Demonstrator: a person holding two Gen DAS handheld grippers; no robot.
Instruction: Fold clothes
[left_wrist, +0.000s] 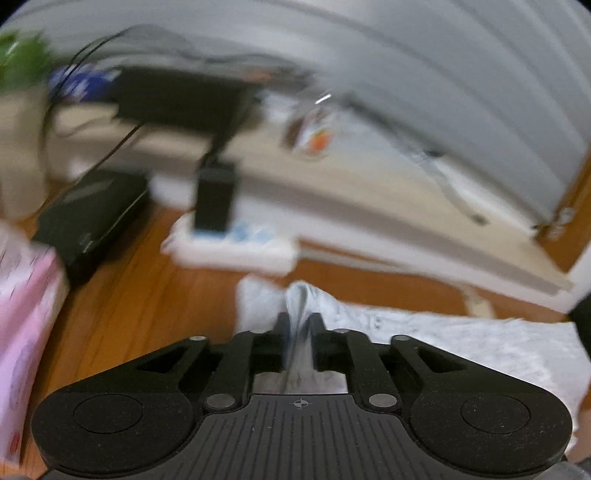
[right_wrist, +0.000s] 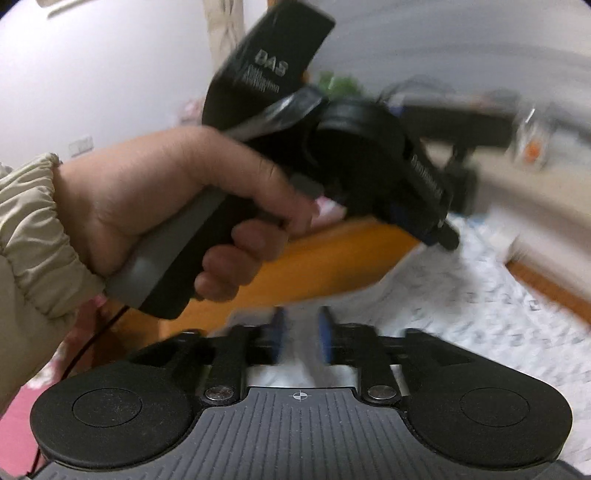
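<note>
- The floor (left_wrist: 140, 291) is orange-brown wood. Both views are smeared by motion blur.
- Past it runs a low pale platform (left_wrist: 332, 177) with white edging, and behind that a grey wall.
- A black box (left_wrist: 88, 218) sits on the floor at left, a pink patterned cloth (left_wrist: 26, 295) lies at the left edge, and a green plant (left_wrist: 22, 59) shows in the far corner.
- The garment (left_wrist: 461, 343), pale grey-white with a faint print, lies spread on the floor in front of me, reaching to the right in the left view.
- In the right view it spreads from under my right gripper (right_wrist: 300, 336) away to the right.
- One ridge of it rises into my left gripper (left_wrist: 298, 328); the fold stands between the slightly parted jaws, but I cannot tell whether the pads press on it.
- My right gripper's jaws stand wider apart, with pale cloth blurred in the gap; no grip is visible.
- My left hand (right_wrist: 177, 206), in a beige sleeve (right_wrist: 26, 229), clasps the left gripper's handle above the floor.
</note>
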